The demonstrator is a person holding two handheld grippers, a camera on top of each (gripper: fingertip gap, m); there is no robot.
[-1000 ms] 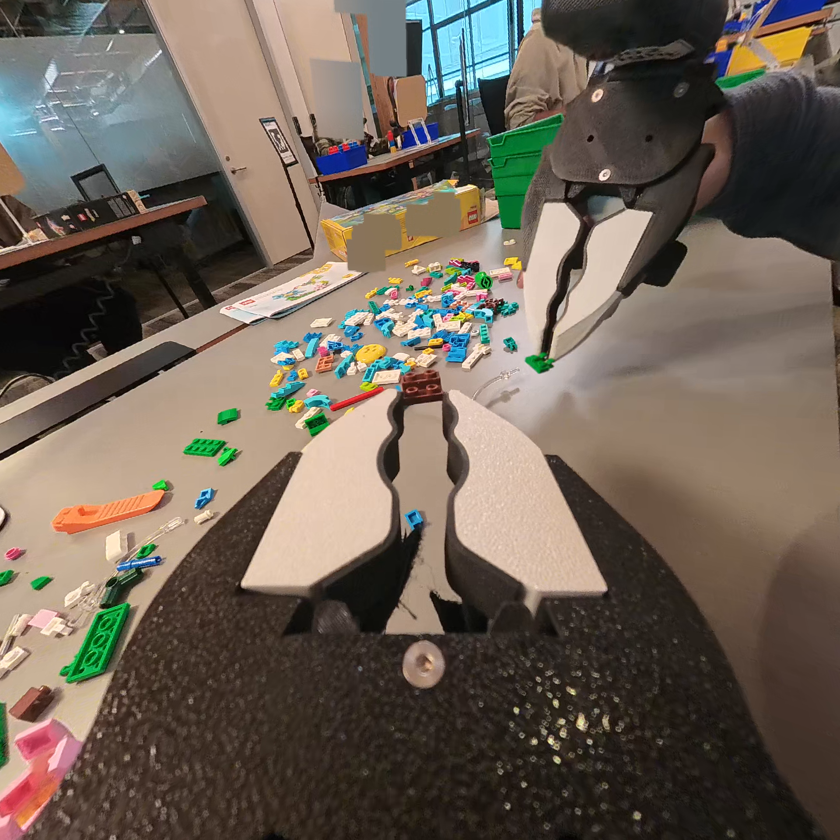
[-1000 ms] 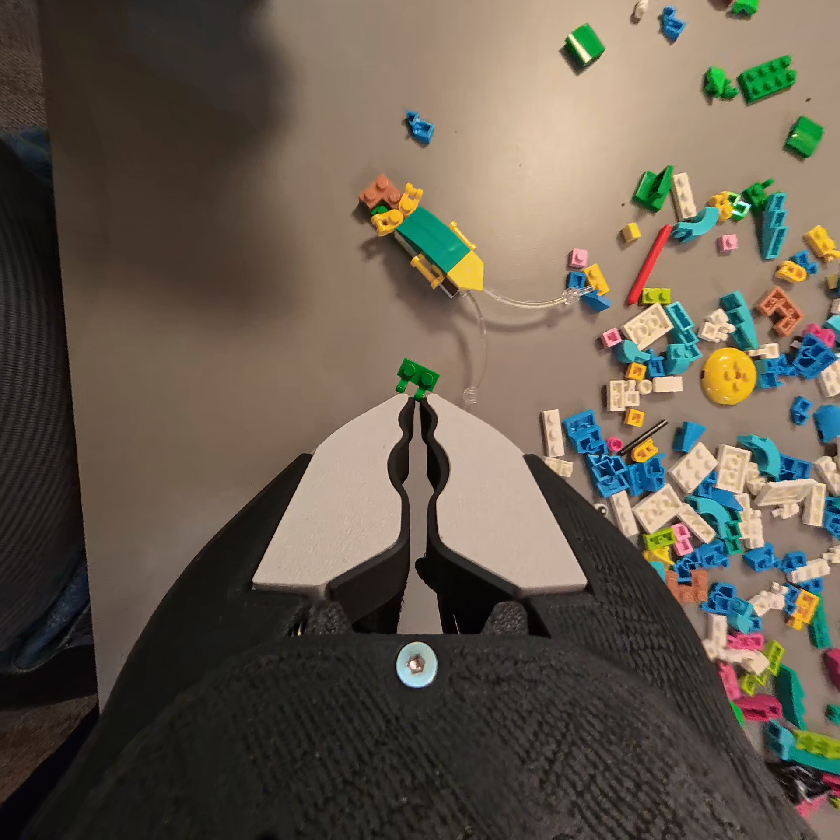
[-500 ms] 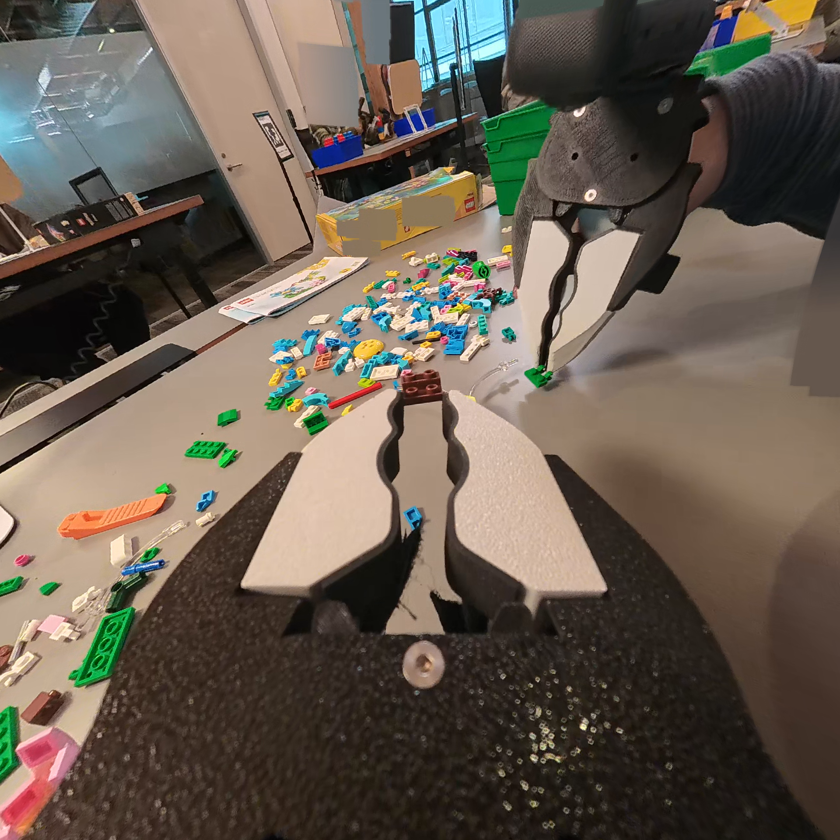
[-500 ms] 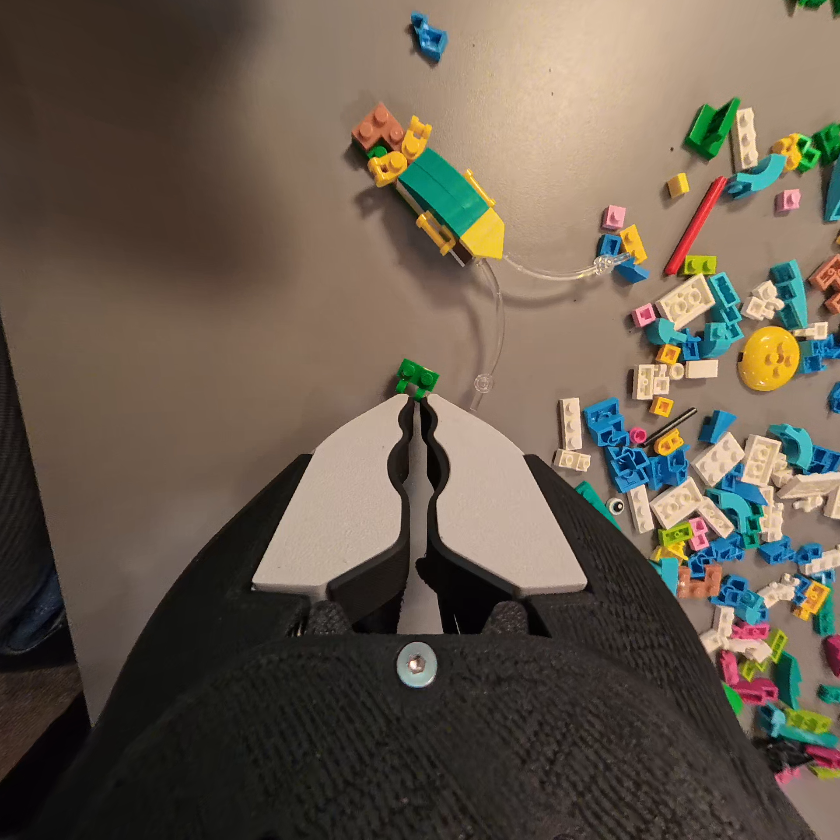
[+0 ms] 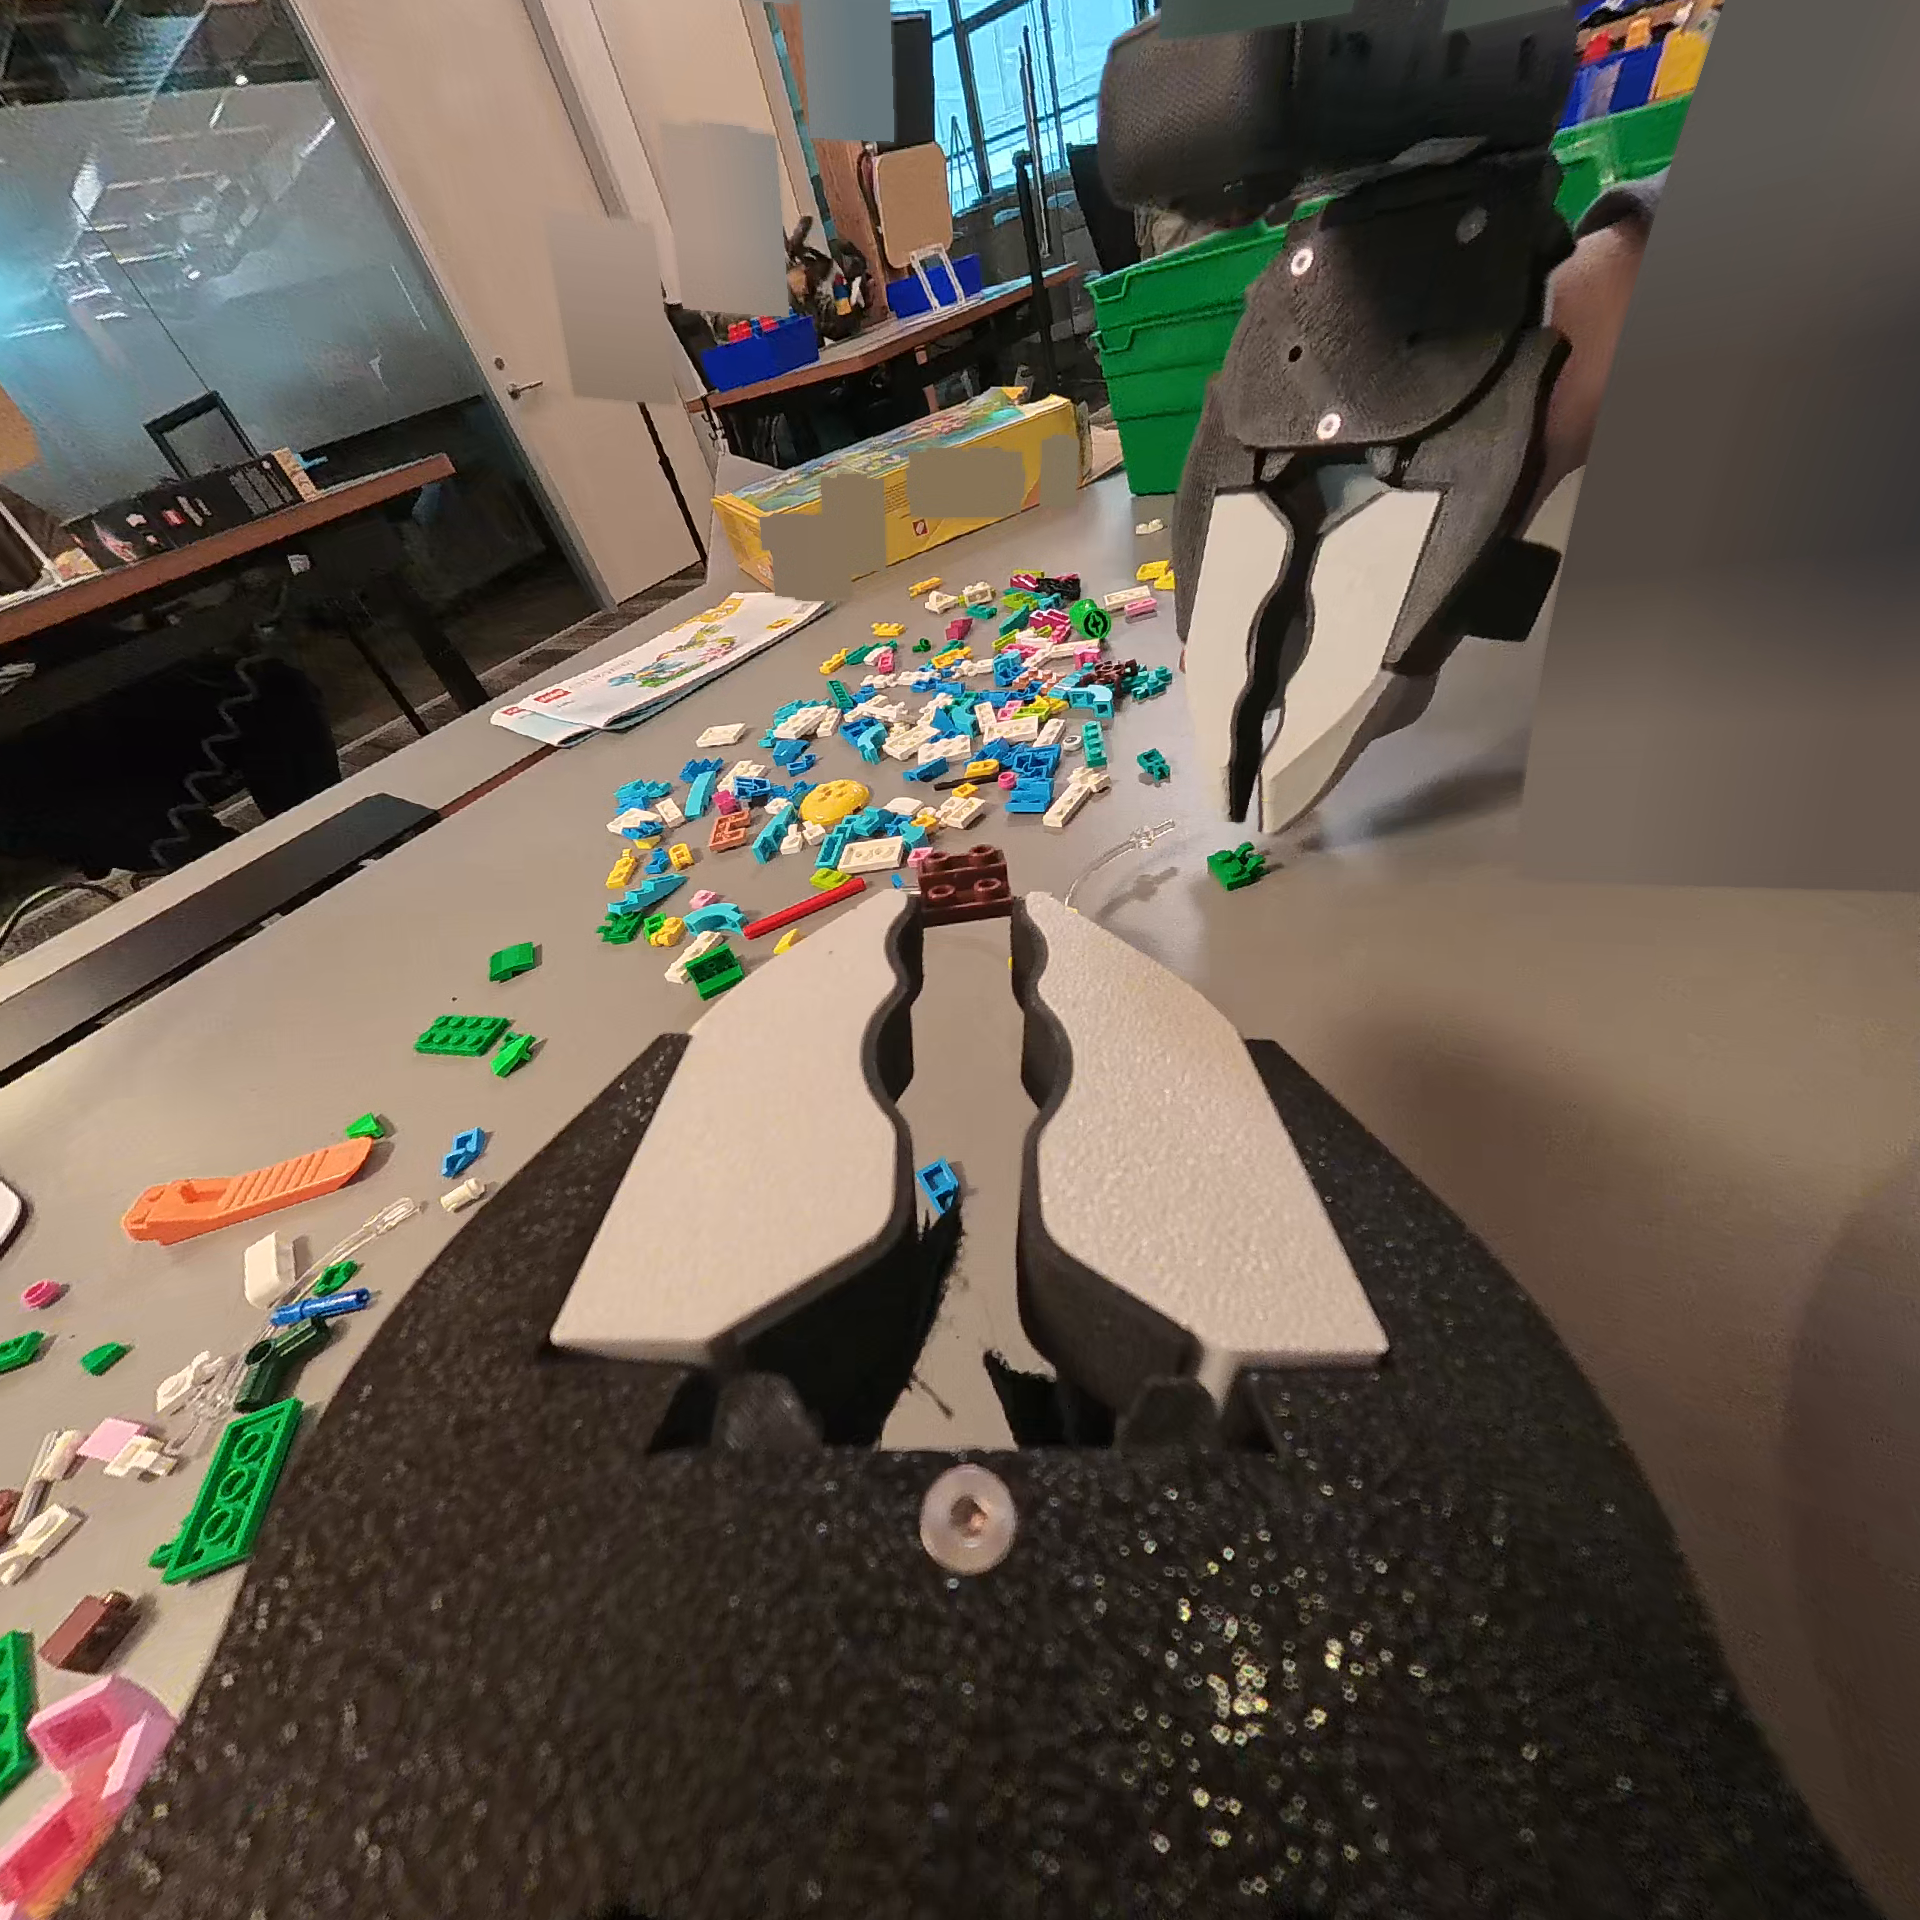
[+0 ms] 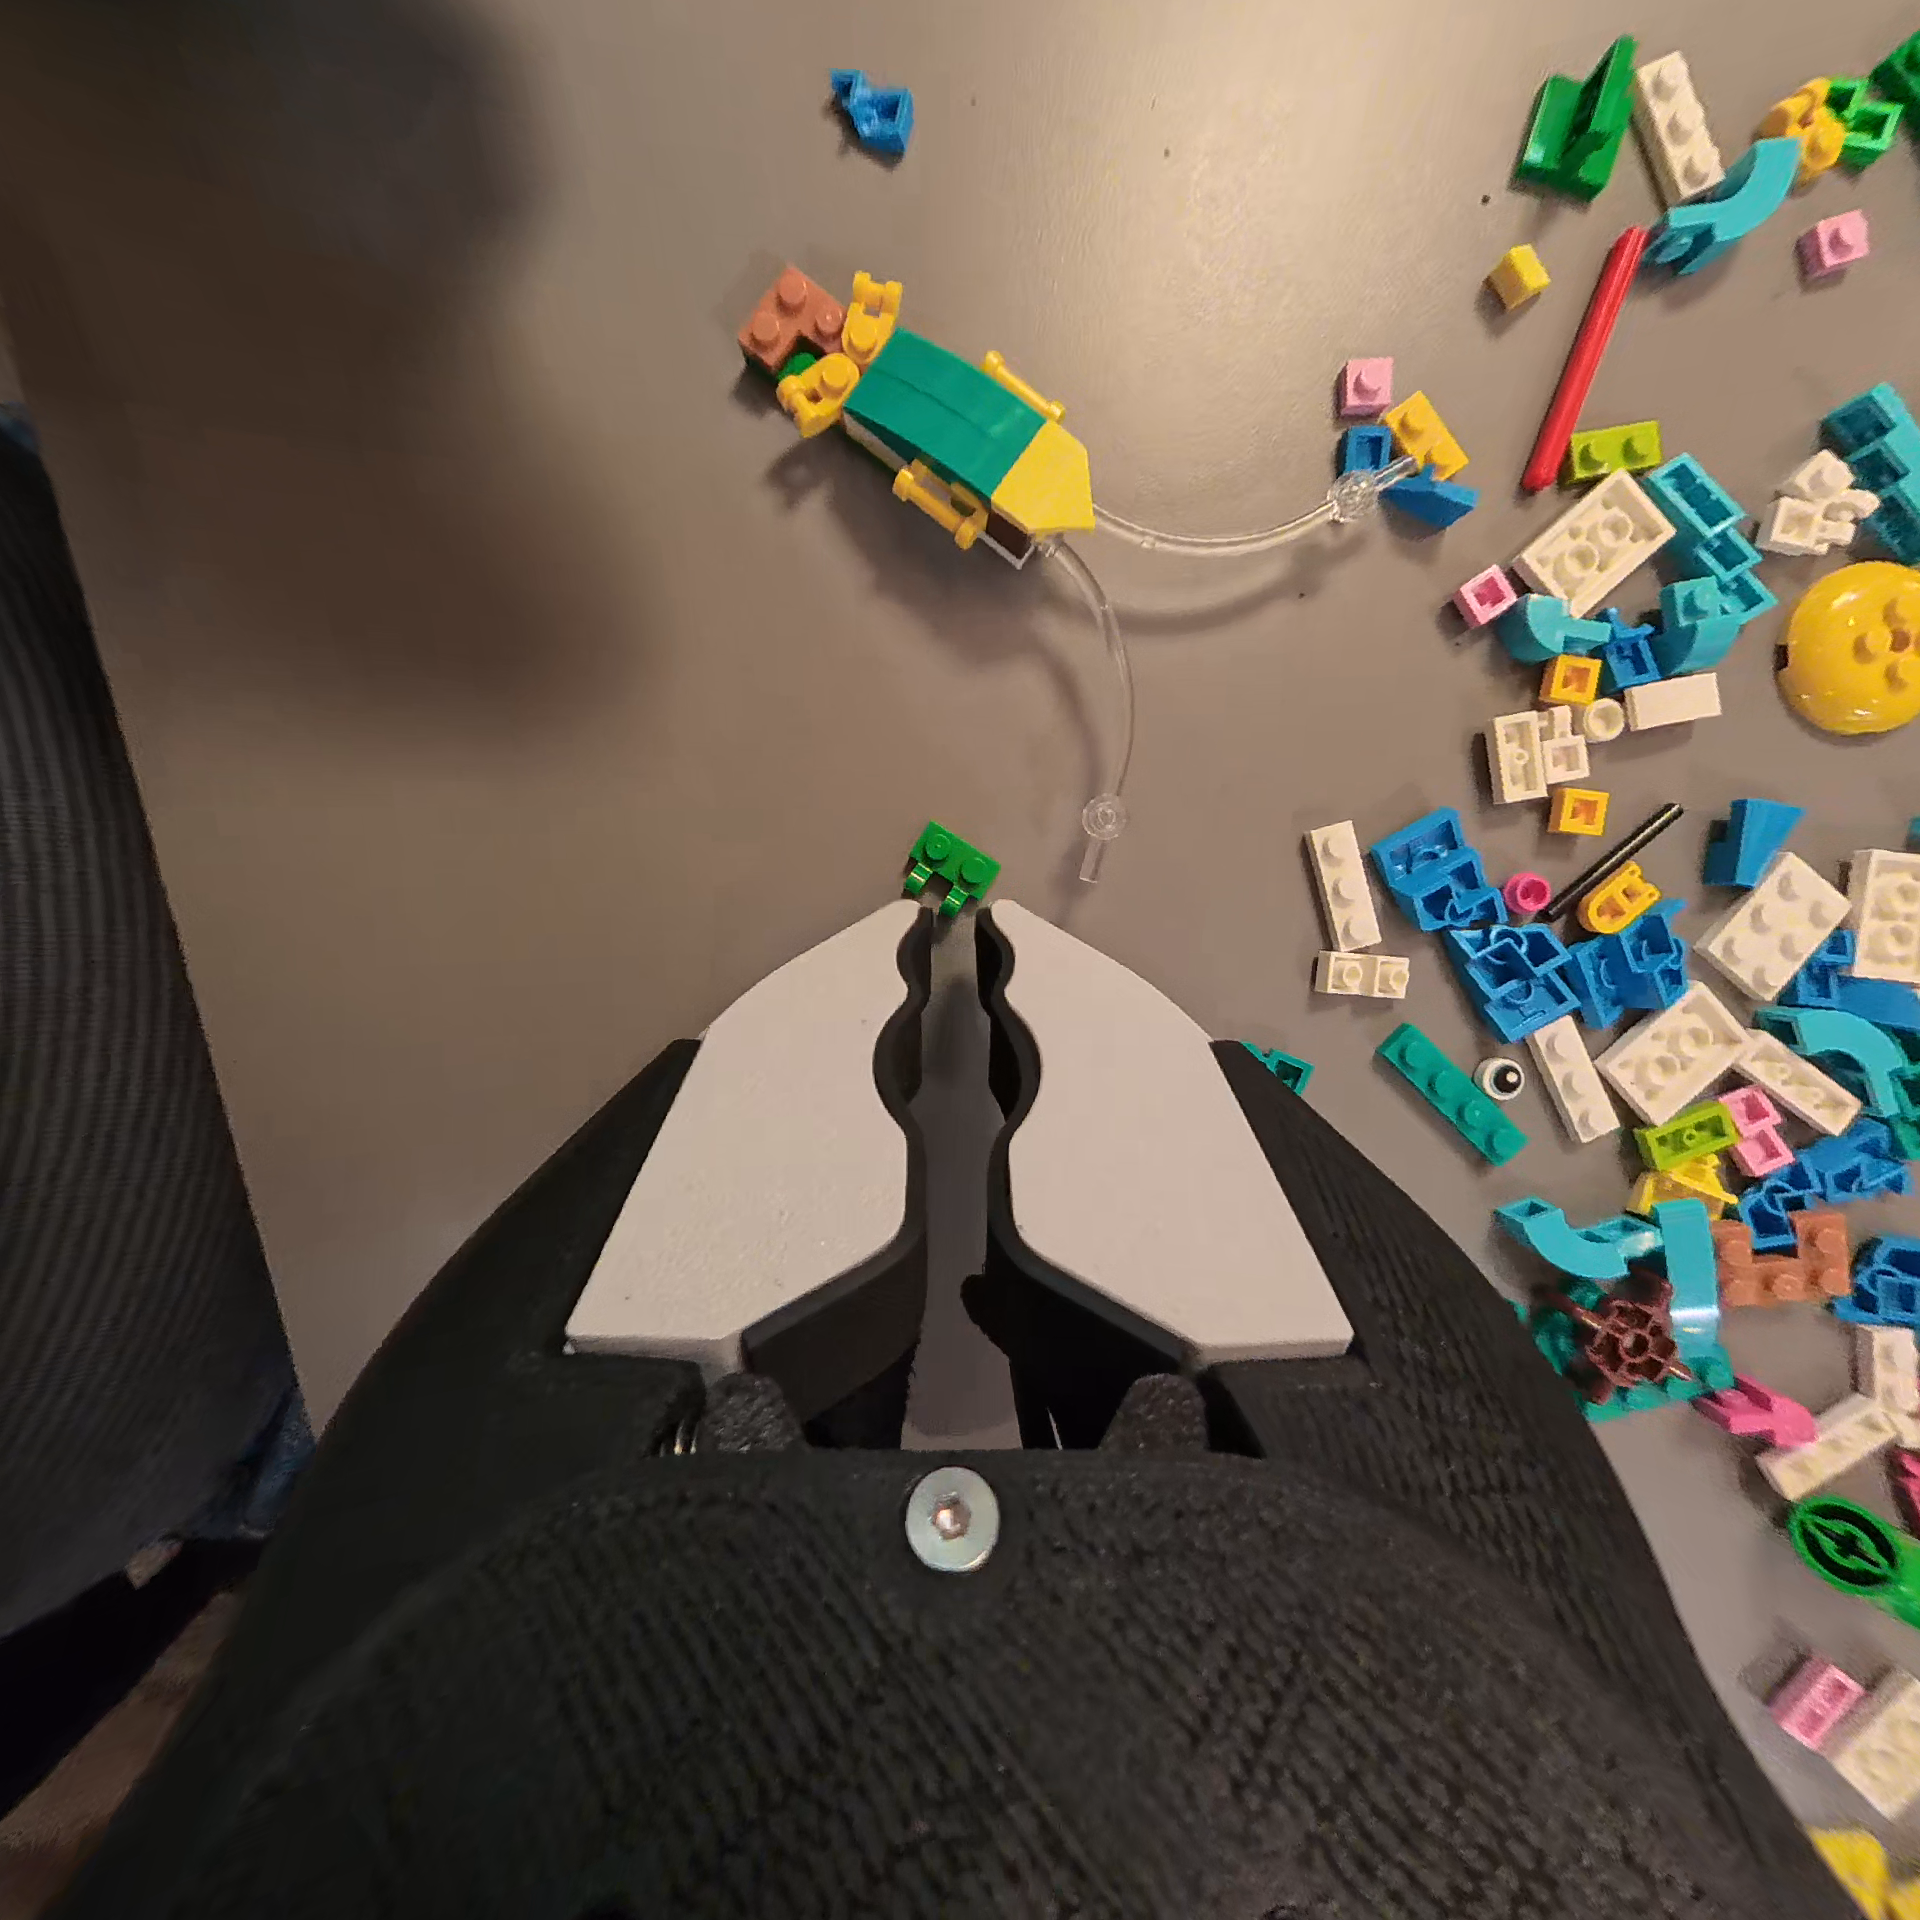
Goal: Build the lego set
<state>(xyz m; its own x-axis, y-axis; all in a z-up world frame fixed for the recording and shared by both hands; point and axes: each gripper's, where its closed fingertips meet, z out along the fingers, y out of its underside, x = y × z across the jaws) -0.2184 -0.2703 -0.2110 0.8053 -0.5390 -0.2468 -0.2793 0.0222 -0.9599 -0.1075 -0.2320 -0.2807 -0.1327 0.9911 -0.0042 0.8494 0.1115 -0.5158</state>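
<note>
A small model (image 6: 935,416) of green, yellow and brown bricks with two clear curved tubes lies on the grey table (image 6: 520,831). Its brown end (image 5: 966,881) shows just past the tips of my left gripper (image 5: 966,916), which is open by a narrow gap and holds nothing. A small green clip plate (image 6: 951,868) lies on the table just in front of my right gripper (image 6: 954,914), whose jaws stand slightly apart and empty. In the left wrist view the right gripper (image 5: 1259,821) hangs point-down just above that green plate (image 5: 1236,864).
A heap of loose coloured bricks (image 5: 935,727) spreads beyond and right of the model. An orange brick separator (image 5: 244,1190) and green plates (image 5: 229,1486) lie at left. A yellow box (image 5: 904,499), a booklet (image 5: 665,655) and green bins (image 5: 1164,364) stand at the back. Tip to tip, the grippers are about 15 cm apart. It is some 25 cm from my left tips to the orange brick separator (image 5: 244,1190).
My right gripper came down to the table with the green clip plate, opened a little and let it go. The left gripper stayed as it was.
</note>
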